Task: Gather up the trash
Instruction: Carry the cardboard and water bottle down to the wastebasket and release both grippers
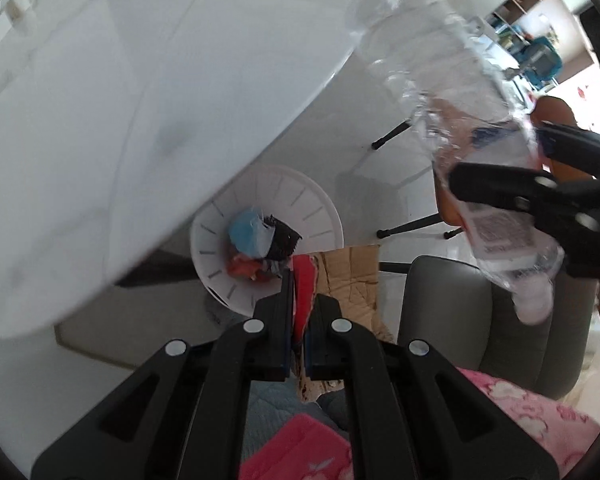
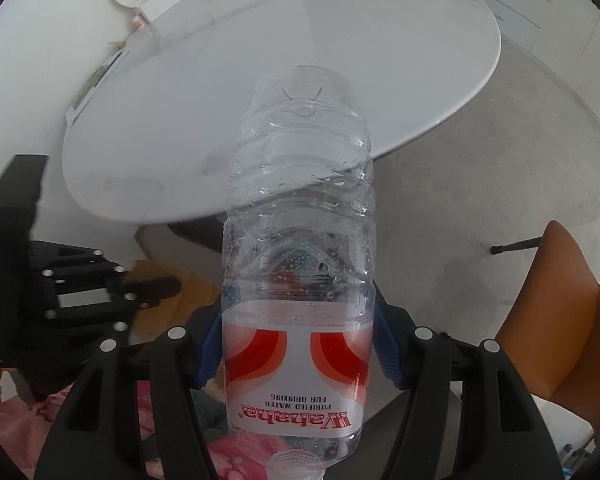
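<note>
Left gripper point(image 1: 299, 312) jaws pinch cardboard point(image 1: 348, 276); right gripper point(image 2: 298, 344) clamps bottle point(image 2: 300, 240), neck cut off.

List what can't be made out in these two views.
- Bottle cap: right wrist view cuts the neck at the bottom edge; left wrist view blurs that end.
- Cardboard piece in the left hand-held gripper: its lower part hides behind the fingers.
- Trash bin contents: small and jumbled, and the tabletop covers part of the bin.
- Left hand-held gripper in right wrist view: blurred; grip unreadable.
</note>
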Available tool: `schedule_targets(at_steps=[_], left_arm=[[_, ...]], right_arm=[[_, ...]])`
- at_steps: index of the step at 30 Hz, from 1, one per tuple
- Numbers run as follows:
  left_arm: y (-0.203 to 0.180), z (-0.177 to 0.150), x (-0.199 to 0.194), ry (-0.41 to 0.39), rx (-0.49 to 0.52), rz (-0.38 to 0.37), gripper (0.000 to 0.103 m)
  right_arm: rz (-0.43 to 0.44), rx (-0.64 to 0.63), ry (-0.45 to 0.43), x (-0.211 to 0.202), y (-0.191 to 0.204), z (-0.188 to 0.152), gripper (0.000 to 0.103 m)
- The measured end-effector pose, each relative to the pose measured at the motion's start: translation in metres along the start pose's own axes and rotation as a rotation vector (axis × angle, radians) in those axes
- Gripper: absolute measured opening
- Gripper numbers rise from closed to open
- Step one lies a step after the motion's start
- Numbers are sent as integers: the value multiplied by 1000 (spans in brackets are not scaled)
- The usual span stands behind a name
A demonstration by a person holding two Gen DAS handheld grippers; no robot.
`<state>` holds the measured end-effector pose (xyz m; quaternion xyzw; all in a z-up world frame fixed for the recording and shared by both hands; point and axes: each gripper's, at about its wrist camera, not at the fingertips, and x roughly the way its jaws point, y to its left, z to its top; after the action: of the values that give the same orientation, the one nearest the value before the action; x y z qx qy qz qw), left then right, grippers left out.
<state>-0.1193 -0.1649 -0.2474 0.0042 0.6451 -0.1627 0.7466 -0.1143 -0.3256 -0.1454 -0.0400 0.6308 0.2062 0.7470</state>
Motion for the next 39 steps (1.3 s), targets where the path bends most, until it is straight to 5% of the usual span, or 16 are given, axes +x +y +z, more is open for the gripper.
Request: schedule_targets(at_steps=[7, 11, 22, 30, 39], left_arm=[[12, -2, 28, 15, -68, 40, 5], [7, -14, 22, 15, -66, 76, 50], [9, -26, -37, -62, -90, 143, 81], [31, -45, -53, -71, -167, 162, 89], [55, -69, -37, -42, -262, 136, 89]], right_arm=[[22, -40, 32, 8, 0, -6, 63], [28, -56, 40, 11, 2, -8, 63], [34, -104, 30, 2, 8, -16, 63], [41, -178, 118, 19, 23, -36, 63], [12, -228, 295, 125, 29, -37, 63]])
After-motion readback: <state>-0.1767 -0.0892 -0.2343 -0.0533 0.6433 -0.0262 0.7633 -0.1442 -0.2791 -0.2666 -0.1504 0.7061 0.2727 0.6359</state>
